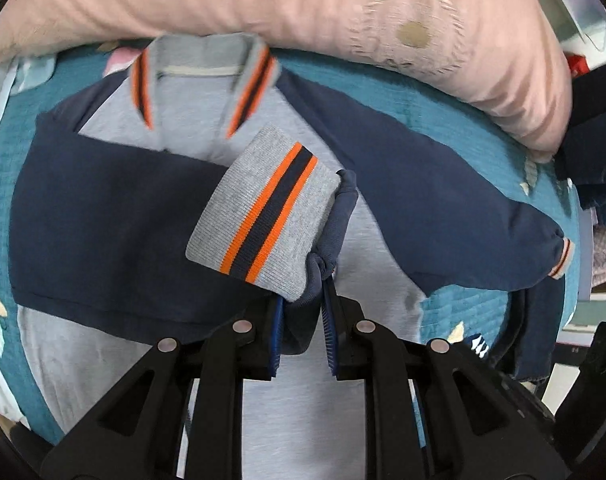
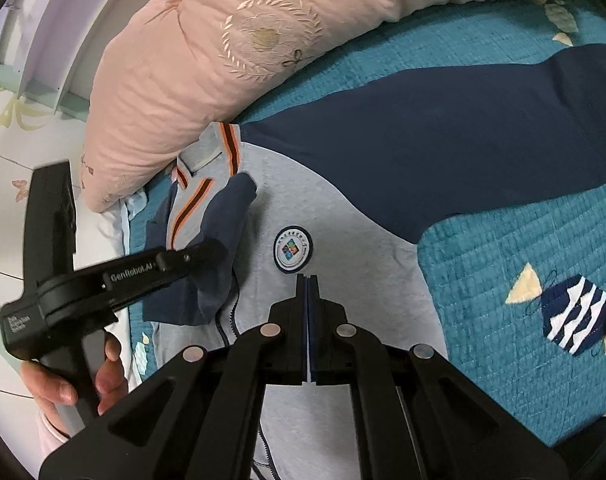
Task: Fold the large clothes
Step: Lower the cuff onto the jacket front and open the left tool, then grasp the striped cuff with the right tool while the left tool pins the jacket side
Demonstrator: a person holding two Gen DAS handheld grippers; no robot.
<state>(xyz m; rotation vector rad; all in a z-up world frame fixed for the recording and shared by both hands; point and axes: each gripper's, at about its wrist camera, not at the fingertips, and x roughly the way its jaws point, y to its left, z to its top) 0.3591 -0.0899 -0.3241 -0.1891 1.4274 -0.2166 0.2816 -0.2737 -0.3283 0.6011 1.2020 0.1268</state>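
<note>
Jacket spread flat on teal quilt, collar at twelve o'clock. Navy sleeve pinched near cuff by left gripper, drawn across chest for folding. Right gripper closed empty, hovering above chest.

I see a grey jacket with navy sleeves, orange-and-navy striped cuff, teal quilted bedspread, pink embroidered pillow
</note>
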